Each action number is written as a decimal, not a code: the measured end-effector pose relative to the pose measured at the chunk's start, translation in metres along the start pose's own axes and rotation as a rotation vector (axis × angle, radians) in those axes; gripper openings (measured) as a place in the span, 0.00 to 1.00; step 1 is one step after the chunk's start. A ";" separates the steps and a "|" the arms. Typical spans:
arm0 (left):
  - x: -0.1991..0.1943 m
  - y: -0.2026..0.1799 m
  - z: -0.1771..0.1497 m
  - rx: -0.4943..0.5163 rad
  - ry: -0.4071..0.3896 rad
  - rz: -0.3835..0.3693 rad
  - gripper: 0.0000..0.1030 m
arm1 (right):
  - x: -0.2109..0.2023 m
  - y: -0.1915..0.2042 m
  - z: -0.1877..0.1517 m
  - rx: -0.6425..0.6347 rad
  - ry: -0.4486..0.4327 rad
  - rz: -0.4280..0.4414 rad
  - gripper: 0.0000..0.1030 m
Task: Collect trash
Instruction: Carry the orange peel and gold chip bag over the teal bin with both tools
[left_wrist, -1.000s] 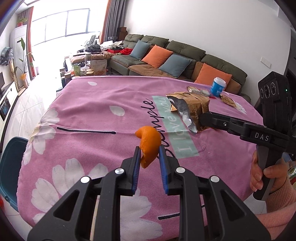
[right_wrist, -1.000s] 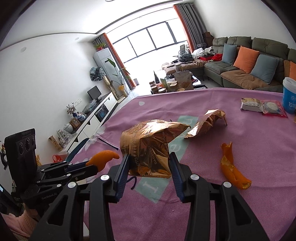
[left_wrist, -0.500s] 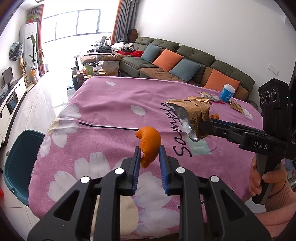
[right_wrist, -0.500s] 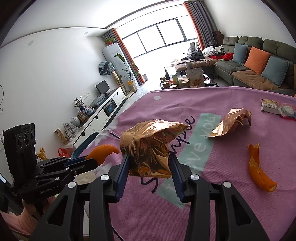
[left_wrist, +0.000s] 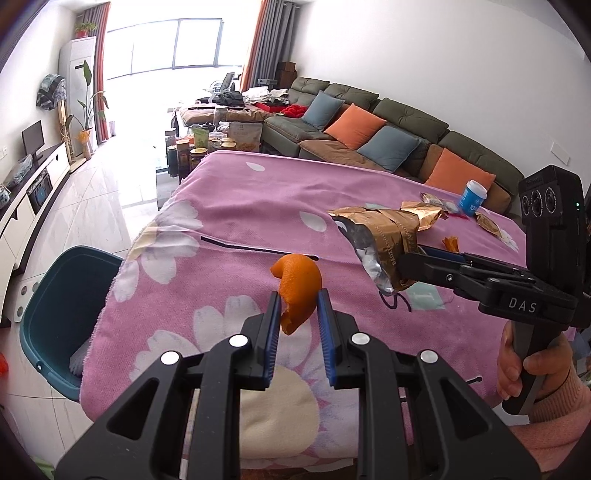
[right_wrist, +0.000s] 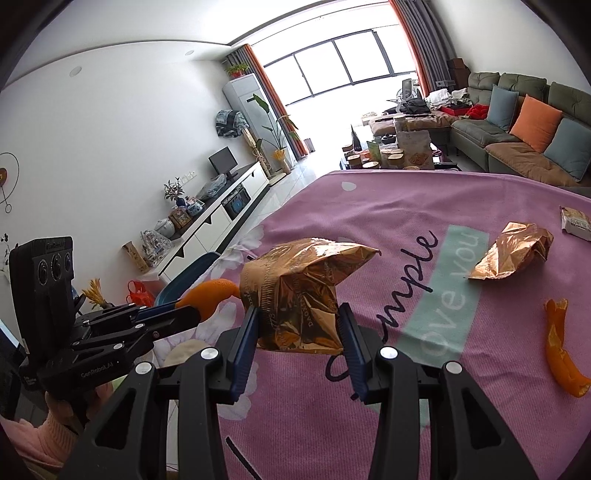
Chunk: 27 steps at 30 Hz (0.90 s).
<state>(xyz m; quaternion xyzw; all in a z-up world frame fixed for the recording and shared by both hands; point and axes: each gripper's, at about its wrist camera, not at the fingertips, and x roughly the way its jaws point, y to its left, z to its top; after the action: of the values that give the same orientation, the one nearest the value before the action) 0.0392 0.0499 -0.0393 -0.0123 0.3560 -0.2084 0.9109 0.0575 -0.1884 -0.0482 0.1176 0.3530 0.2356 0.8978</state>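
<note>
At far left on the floor I see a teal bin (left_wrist: 62, 306), just beside the edge of the worktop (left_wrist: 236, 206), which is covered by a pink flowered cloth.

My left gripper (left_wrist: 298, 314) has its jaws pinching a curled piece of orange peel (left_wrist: 297, 286), held clear above the cloth near the worktop's bin-side edge. In the right wrist view the same peel (right_wrist: 210, 293) sticks out past the left gripper's fingertips, at the left of the frame.

My right gripper (right_wrist: 297, 332) has its jaws clamped on a crumpled gold foil snack bag (right_wrist: 299, 291), lifted off the cloth; its silver lining shows in the left wrist view (left_wrist: 373, 236). A hand (left_wrist: 524, 363) in a pink sleeve grips the right handle.

Further right, on the cloth: a second crumpled gold wrapper (right_wrist: 511, 249), a second strip of orange peel (right_wrist: 561, 350) lying flat near it, and a small packet (right_wrist: 576, 221) at the frame edge. A blue paper cup (left_wrist: 472, 195) stands upright near the worktop's far side, with the sofa (left_wrist: 406, 125) behind it.
</note>
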 end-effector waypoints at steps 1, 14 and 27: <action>-0.001 0.002 0.000 -0.005 0.000 0.004 0.20 | 0.002 0.003 0.000 -0.003 0.002 0.003 0.40; -0.010 0.029 -0.005 -0.063 -0.011 0.042 0.17 | 0.022 0.025 0.001 -0.041 0.035 0.041 0.40; -0.021 0.039 -0.006 -0.081 -0.043 0.051 0.15 | 0.032 0.029 0.004 -0.053 0.053 0.057 0.40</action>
<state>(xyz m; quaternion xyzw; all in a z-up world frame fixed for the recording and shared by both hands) 0.0361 0.0945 -0.0367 -0.0448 0.3447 -0.1702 0.9221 0.0706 -0.1476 -0.0529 0.0974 0.3670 0.2733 0.8838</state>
